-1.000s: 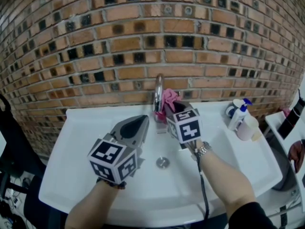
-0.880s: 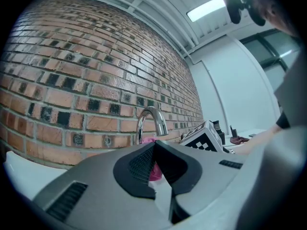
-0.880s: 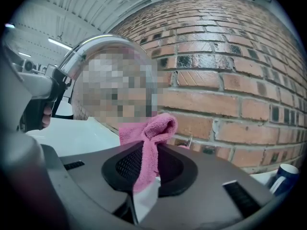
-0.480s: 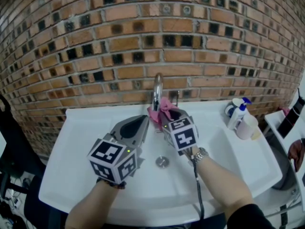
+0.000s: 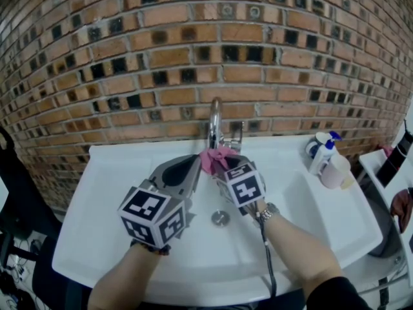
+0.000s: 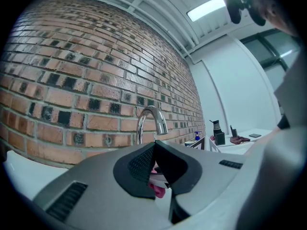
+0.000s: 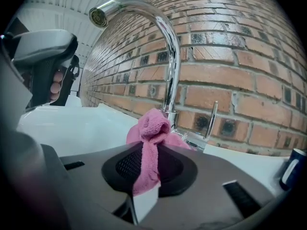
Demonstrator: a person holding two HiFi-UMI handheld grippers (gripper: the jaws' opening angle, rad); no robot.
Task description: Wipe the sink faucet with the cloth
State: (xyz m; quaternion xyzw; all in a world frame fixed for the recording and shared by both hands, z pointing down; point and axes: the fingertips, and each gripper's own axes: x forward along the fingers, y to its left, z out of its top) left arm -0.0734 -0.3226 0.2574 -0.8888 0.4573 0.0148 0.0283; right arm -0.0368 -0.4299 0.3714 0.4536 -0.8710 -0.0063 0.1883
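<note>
A chrome gooseneck faucet (image 5: pixel 214 124) (image 7: pixel 165 47) (image 6: pixel 146 121) rises at the back of the white sink (image 5: pixel 116 192), its lever (image 7: pixel 211 121) to the right. My right gripper (image 5: pixel 222 166) (image 7: pixel 146 169) is shut on a pink cloth (image 5: pixel 215 157) (image 7: pixel 151 140), and the bunched cloth lies against the foot of the faucet stem. My left gripper (image 5: pixel 190 166) (image 6: pixel 153 155) hangs over the basin left of the faucet, shut with nothing held; a bit of the pink cloth (image 6: pixel 158 189) shows beyond its jaws.
A brick wall (image 5: pixel 193 57) stands right behind the sink. A blue-topped pump bottle (image 5: pixel 322 157) and a pale cup (image 5: pixel 334 173) sit on the sink's right ledge. The drain (image 5: pixel 220 218) lies in the basin below the grippers. A dark chair (image 5: pixel 13 199) is at left.
My right gripper has come down and slightly left along the faucet with the cloth, from beside the upper stem to its foot. The left gripper has stayed still.
</note>
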